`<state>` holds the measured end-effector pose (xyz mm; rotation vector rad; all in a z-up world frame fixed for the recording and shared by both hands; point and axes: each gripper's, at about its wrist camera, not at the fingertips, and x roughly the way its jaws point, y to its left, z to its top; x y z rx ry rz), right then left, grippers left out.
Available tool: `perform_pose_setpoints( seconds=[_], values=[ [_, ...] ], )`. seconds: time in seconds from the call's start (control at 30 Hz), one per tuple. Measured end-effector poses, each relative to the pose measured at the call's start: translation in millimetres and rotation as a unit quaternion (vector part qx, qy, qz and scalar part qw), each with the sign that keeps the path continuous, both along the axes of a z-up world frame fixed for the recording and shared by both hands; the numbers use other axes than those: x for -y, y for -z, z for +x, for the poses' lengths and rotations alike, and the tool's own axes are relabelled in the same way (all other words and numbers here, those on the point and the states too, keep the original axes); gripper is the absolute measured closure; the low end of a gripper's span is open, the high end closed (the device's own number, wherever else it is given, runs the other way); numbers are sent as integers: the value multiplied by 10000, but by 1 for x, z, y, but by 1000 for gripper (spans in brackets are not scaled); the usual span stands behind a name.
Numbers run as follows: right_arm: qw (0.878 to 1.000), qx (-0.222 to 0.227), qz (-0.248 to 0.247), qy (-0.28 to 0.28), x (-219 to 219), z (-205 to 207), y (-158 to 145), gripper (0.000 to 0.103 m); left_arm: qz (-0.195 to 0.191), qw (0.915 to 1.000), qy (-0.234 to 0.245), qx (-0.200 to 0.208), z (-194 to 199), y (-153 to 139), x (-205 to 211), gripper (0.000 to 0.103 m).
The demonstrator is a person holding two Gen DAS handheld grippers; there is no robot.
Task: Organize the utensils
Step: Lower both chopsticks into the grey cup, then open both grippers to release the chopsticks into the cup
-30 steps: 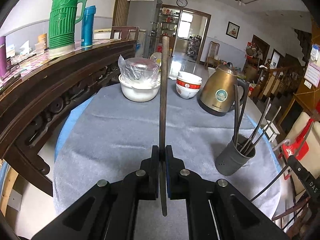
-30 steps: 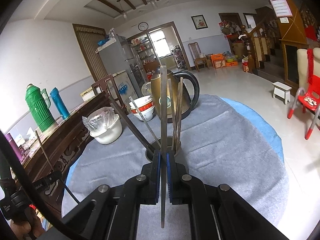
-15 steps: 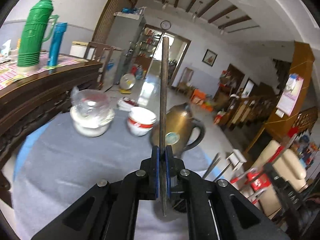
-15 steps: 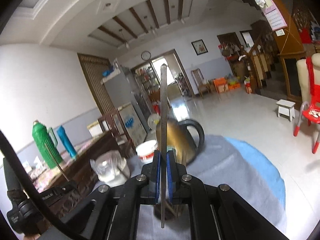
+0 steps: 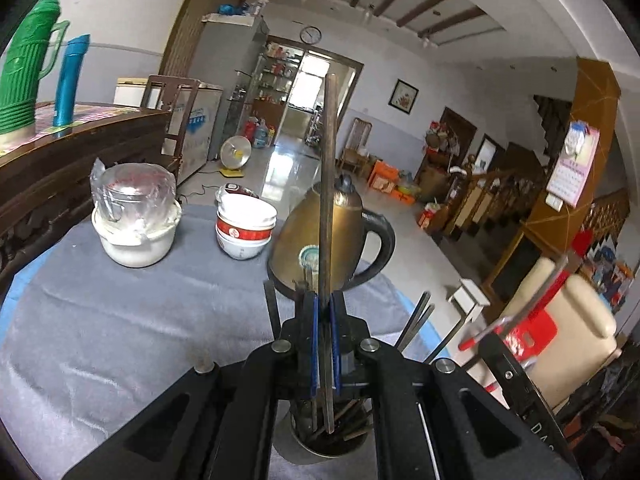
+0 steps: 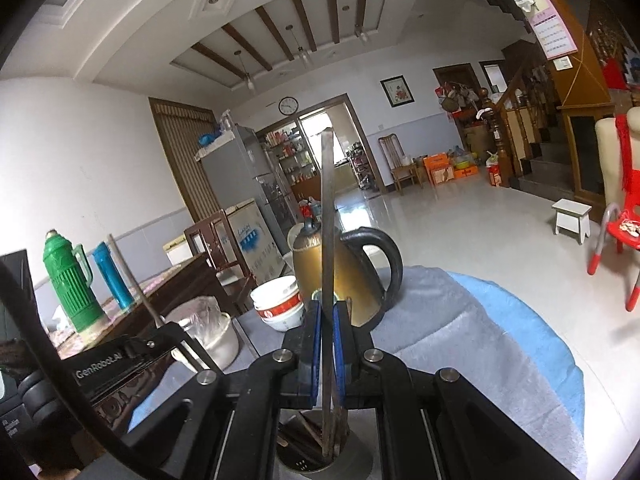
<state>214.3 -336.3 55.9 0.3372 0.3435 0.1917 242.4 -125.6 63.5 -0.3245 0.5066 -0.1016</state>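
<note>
Grippers hovered above the utensil holder: left gripper and right gripper each clamped one upright chopstick (tips over its rim), kettle just behind.

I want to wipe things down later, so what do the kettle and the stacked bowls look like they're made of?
Kettle: likely metal, brassy gold with a dull sheen and soft reflections; black handle, probably plastic.
Stacked bowls: glossy white with a red band, ceramic-looking, possibly melamine.

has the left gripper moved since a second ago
Yes. The left gripper, shut on a dark chopstick, has swung right, from facing the white covered bowl to over the grey utensil holder before the brass kettle.
</note>
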Motion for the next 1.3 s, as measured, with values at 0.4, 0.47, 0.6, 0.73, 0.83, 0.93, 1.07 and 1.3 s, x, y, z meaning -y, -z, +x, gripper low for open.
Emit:
perform_pose_setpoints(
  seconds=[0.4, 0.47, 0.6, 0.73, 0.83, 0.93, 1.07, 1.3],
  values=[
    [9986, -354, -256, -285, -18, 8, 34, 96, 515, 9975, 354, -316, 10, 30, 14, 97],
    [9983, -395, -311, -309, -21, 7, 39, 96, 570, 9968, 397, -385, 10, 35, 15, 97],
    [9973, -512, -377, -365, -22, 8, 49, 96, 692, 9955, 497, -422, 7, 42, 19, 97],
    [9959, -619, -483, -440, -26, 7, 55, 96, 842, 9930, 653, -517, 5, 47, 25, 97],
    [9949, -714, -516, -485, -27, 6, 59, 96, 897, 9917, 668, -635, 3, 50, 25, 97],
    [9941, -801, -564, -469, -28, 7, 63, 94, 865, 9917, 643, -698, -1, 48, 21, 95],
    [9923, -933, -707, -409, -28, 8, 60, 93, 808, 9929, 572, -664, -13, 40, 11, 71],
    [9939, -678, -844, -204, -27, -14, 38, 31, 687, 9953, 341, -591, -44, 23, -13, 50]
  ],
)
